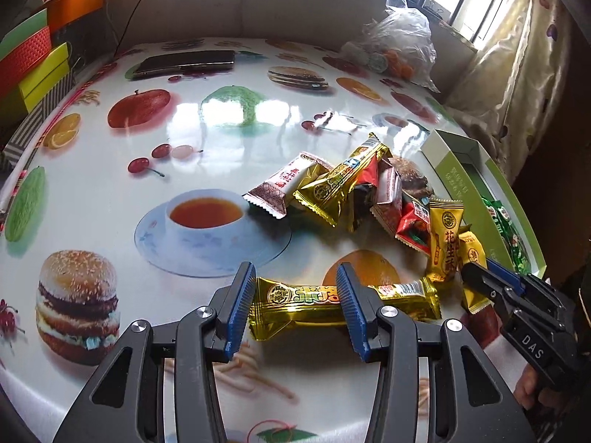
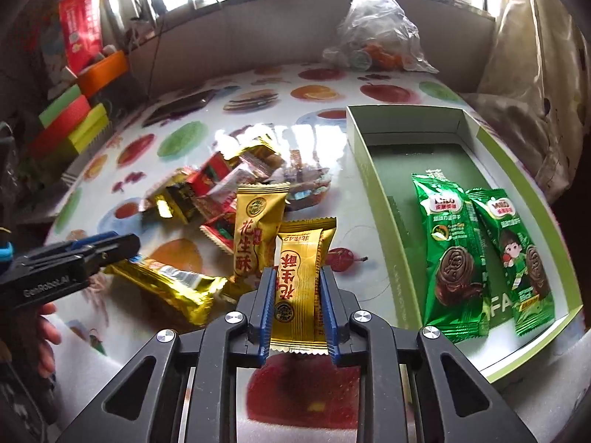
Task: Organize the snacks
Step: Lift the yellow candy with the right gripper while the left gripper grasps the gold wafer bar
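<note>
A pile of wrapped snacks (image 1: pixel 354 188) lies on the fruit-print table; it also shows in the right wrist view (image 2: pixel 214 181). My left gripper (image 1: pixel 295 280) is open, its fingers straddling a long gold snack bar (image 1: pixel 306 304) that lies flat on the table. My right gripper (image 2: pixel 298 275) is shut on a small gold peanut-candy packet (image 2: pixel 301 280), held just above the table. Another gold packet (image 2: pixel 258 229) lies beside it. A green open box (image 2: pixel 391 170) at the right holds two green Milo packets (image 2: pixel 454 258).
A dark phone (image 1: pixel 184 62) lies at the table's far side. A clear plastic bag (image 2: pixel 376 33) of items sits at the back. Coloured boxes (image 1: pixel 33 62) are stacked at the left edge. A curtain (image 1: pixel 517 55) hangs at the right.
</note>
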